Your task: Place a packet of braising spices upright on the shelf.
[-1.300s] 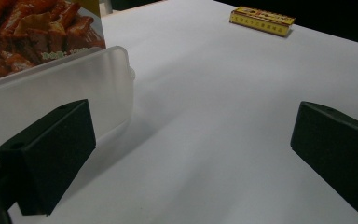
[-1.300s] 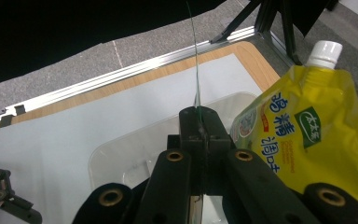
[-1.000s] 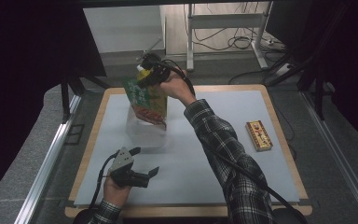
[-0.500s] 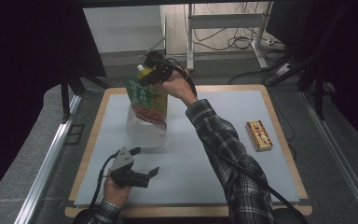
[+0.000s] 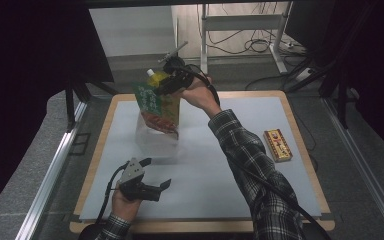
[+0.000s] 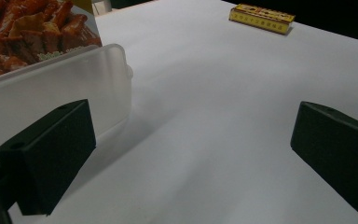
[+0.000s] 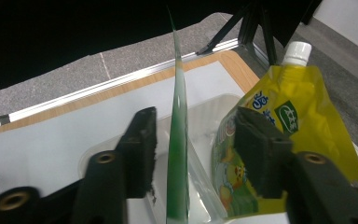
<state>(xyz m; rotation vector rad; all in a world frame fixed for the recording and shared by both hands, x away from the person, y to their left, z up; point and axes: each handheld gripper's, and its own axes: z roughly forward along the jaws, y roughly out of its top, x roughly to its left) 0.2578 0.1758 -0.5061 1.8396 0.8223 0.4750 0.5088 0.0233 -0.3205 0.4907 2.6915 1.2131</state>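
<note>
I am at the step of putting the green snack bag (image 5: 160,104) into the clear plastic box (image 5: 156,142), which sits on the table (image 5: 240,150) at about 11 o'clock from its middle. My right gripper (image 5: 172,80) is at the top edge of the bag, and in the right gripper view the thin green edge (image 7: 177,140) stands between the two jaws with a gap on each side, so I judge the grip is loose or just opening; I cannot tell if the pads touch it at all. The bag stands upright with its lower part inside the box, next to a yellow pouch (image 7: 279,140) with a white cap. My left gripper (image 5: 147,186) rests near 7 o'clock, jaws wide apart and empty, pointing toward the box. A small yellow packet (image 5: 278,145) lies well apart at 3 o'clock. Next I think the right gripper needs to free the bag fully and lift straight up, without tipping it.
</note>
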